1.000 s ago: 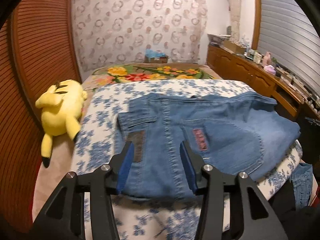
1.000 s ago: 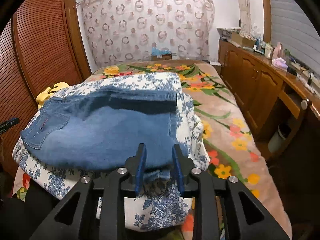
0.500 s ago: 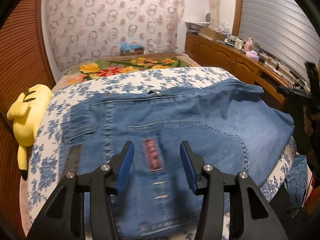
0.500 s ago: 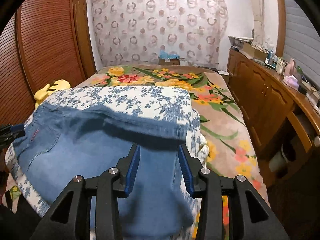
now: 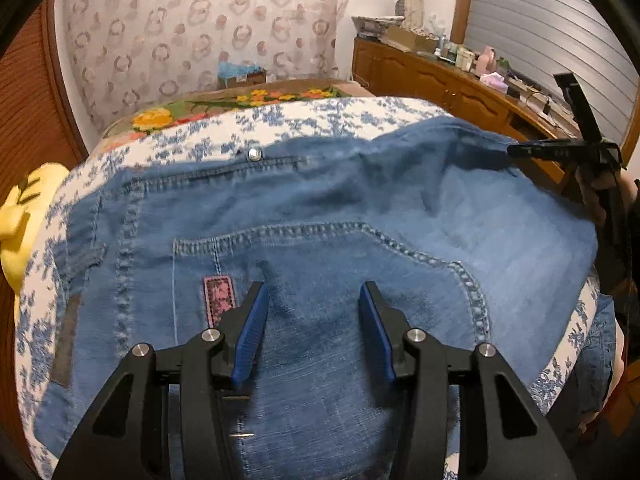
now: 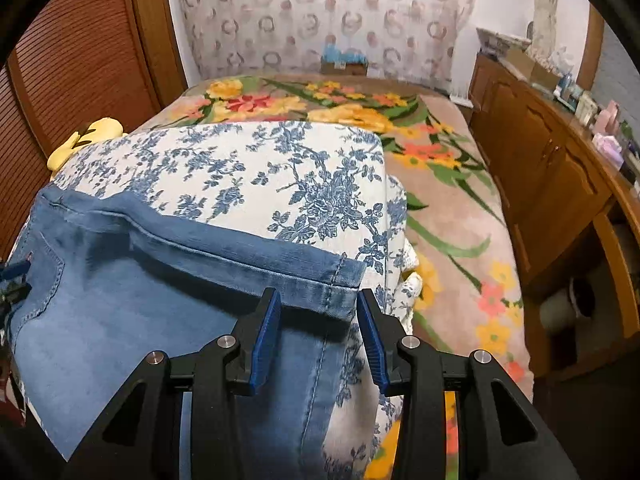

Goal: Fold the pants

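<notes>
The blue jeans (image 5: 320,240) lie folded on a white quilt with blue flowers (image 6: 280,176), which sits on a bed with a flowered blanket (image 6: 440,200). The left gripper (image 5: 312,312) hovers over the seat of the jeans, its blue-padded jaws spread apart above the back pocket (image 5: 340,272), just right of a pink label (image 5: 218,300). The right gripper (image 6: 318,320) hangs over the other end, jaws likewise spread and holding nothing, just before the hemmed edge (image 6: 340,284) of the folded leg. A yellow plush toy (image 5: 20,232) lies beside the quilt near the slatted wooden wardrobe door (image 6: 80,60). A wooden dresser (image 6: 560,184) lines the far side.
</notes>
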Available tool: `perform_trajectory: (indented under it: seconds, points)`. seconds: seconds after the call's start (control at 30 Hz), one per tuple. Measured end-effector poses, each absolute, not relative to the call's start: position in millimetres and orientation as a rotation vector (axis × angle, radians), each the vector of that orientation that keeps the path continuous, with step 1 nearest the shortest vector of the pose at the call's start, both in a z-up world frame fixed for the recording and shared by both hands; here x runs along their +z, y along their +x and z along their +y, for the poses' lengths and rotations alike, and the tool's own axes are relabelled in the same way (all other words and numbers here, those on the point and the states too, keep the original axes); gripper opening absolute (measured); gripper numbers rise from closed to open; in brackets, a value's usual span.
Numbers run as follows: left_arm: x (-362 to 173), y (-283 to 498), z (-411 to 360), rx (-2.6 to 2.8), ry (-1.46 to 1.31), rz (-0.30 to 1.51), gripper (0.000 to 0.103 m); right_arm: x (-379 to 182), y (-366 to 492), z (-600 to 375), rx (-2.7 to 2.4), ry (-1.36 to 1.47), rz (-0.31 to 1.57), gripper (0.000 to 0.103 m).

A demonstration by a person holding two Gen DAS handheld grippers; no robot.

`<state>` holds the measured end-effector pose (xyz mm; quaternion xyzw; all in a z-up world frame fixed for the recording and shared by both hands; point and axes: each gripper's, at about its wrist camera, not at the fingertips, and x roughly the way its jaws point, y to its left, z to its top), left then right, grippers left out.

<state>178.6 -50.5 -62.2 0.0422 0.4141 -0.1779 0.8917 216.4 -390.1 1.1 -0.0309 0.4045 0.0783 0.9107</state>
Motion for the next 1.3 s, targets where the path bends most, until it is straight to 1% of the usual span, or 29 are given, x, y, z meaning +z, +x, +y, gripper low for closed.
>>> perform_trajectory:
  seconds: [0.03, 0.07, 0.1, 0.17, 0.27, 0.33, 0.47, 0.6, 0.67, 0.8, 0.87, 0.93, 1.07, 1.3]
  points:
    - [-64.6, 179.1, -50.7, -0.367, 0.081, 0.866, 0.049, 1.6, 220.6, -392.0, 0.169, -0.046, 0.841, 0.038]
    - [-68.1, 180.1, -51.5, -0.36, 0.074, 0.877, 0.049, 2.3, 223.9, -392.4, 0.179, -0.033, 0.844, 0.025]
    - [-69.8, 180.7, -52.0, -0.357, 0.073, 0.883, 0.049, 3.7, 227.0, -392.9, 0.188, -0.023, 0.843, 0.021]
    - [-71.5, 180.0, -53.8, -0.352, 0.078, 0.877, 0.049, 6.3, 228.9, -393.4, 0.201, -0.014, 0.822, 0.01]
    - [-71.7, 177.1, -56.1, -0.341, 0.083, 0.868, 0.05, 10.1, 229.7, -392.8, 0.157, -0.026, 0.769, 0.009]
    - [-72.8, 175.0, -56.3, -0.333, 0.081, 0.86, 0.05, 12.7, 230.9, -394.4, 0.115, -0.017, 0.745, 0.008]
    - [-73.8, 169.2, -58.9, -0.293, 0.082, 0.832, 0.05, 5.2, 234.1, -393.7, 0.072, -0.025, 0.785, 0.009]
    - [-73.6, 167.7, -60.4, -0.269, 0.082, 0.84, 0.05, 6.3, 221.8, -390.4, 0.076, -0.042, 0.772, 0.009]
    - [-73.4, 168.3, -60.8, -0.262, 0.081, 0.843, 0.05, 9.5, 214.3, -386.4, 0.066, -0.056, 0.759, 0.016]
    - [-74.7, 167.5, -60.4, -0.256, 0.083, 0.84, 0.05, 15.8, 192.4, -385.1, 0.068, -0.062, 0.726, 0.017]
    - [-75.1, 167.8, -60.8, -0.255, 0.084, 0.839, 0.05, 18.2, 177.1, -385.5, 0.068, -0.053, 0.704, 0.022]
    - [-75.3, 167.6, -60.7, -0.255, 0.088, 0.839, 0.05, 19.2, 160.4, -386.2, 0.073, -0.036, 0.682, 0.024]
    - [-75.6, 167.5, -62.3, -0.254, 0.114, 0.834, 0.05, 15.8, 132.0, -387.3, 0.124, -0.003, 0.663, 0.027]
    - [-76.1, 164.6, -62.0, -0.254, 0.123, 0.821, 0.05, 8.2, 84.9, -390.7, 0.115, 0.021, 0.65, 0.027]
